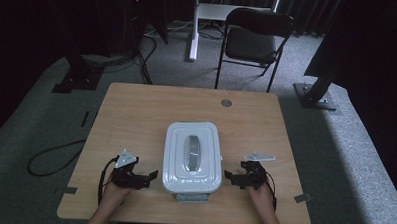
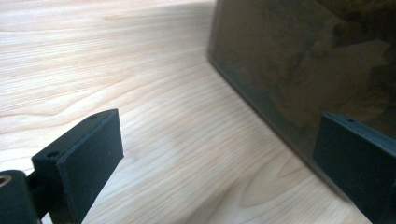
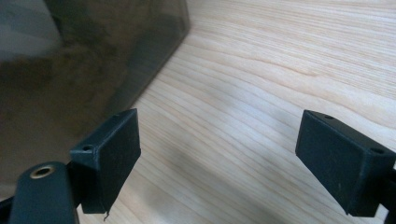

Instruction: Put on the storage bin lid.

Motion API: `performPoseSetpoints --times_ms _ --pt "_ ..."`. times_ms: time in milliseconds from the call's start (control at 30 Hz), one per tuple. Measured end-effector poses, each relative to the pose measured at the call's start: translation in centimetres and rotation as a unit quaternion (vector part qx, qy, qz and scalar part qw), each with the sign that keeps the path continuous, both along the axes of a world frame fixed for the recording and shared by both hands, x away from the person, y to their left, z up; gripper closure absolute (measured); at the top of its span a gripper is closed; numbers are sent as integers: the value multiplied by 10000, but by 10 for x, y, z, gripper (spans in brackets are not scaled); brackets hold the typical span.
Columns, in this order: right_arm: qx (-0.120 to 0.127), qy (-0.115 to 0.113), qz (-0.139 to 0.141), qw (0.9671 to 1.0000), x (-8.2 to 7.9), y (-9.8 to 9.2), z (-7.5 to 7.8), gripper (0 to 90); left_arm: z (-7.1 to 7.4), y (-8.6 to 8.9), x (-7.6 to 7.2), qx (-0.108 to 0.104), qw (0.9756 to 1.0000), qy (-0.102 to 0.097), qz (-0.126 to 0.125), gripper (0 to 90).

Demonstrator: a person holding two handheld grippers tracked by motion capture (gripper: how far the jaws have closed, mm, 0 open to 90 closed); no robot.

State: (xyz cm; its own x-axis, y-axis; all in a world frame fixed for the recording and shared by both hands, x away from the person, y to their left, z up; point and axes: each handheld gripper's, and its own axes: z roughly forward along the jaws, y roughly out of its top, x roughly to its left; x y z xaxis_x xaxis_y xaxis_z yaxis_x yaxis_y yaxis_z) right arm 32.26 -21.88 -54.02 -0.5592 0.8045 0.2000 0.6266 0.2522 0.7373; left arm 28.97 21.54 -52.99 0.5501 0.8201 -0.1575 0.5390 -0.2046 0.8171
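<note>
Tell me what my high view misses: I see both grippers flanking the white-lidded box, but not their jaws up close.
Observer: The left gripper has its jaws wide apart, nothing between them.
Operator: Give me the right one.
Observer: The right gripper is open too, over bare table.
Operator: Describe the box's side.
Observer: The box wall is dark and translucent; one left jaw sits in front of it.

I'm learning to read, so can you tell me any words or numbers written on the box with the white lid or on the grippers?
None: no readable words, numbers or signs.
White lid of the box: plain, with a grey handle, no label.
Dark see-through box wall: no print.
Left gripper and right gripper: plain black, no markings.
Wooden table: bare grain.
</note>
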Motion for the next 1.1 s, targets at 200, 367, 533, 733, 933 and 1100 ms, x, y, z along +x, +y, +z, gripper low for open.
performPoseSetpoints --times_ms 200,367,533,733,933,1100 --pt "-86 -159 -186 9997 -2 -7 -2 129 -6 12 -2 30 9999 -49 112 31" --pt "-156 -342 -414 9984 -7 -15 -4 127 -11 21 -5 38 9997 -10 227 31" --pt "-315 -498 -637 9962 -10 -24 -9 125 -12 30 -11 59 9995 -43 322 31" --pt "-308 -561 -941 9935 -12 -33 -12 124 -11 40 -17 87 9988 -149 458 31" --pt "-390 -624 -1338 9883 -20 -46 -11 124 -14 49 -23 134 9983 -152 540 31" --pt "-384 -593 -1579 9849 -20 -56 -11 123 -15 57 -27 107 9977 -147 657 31"
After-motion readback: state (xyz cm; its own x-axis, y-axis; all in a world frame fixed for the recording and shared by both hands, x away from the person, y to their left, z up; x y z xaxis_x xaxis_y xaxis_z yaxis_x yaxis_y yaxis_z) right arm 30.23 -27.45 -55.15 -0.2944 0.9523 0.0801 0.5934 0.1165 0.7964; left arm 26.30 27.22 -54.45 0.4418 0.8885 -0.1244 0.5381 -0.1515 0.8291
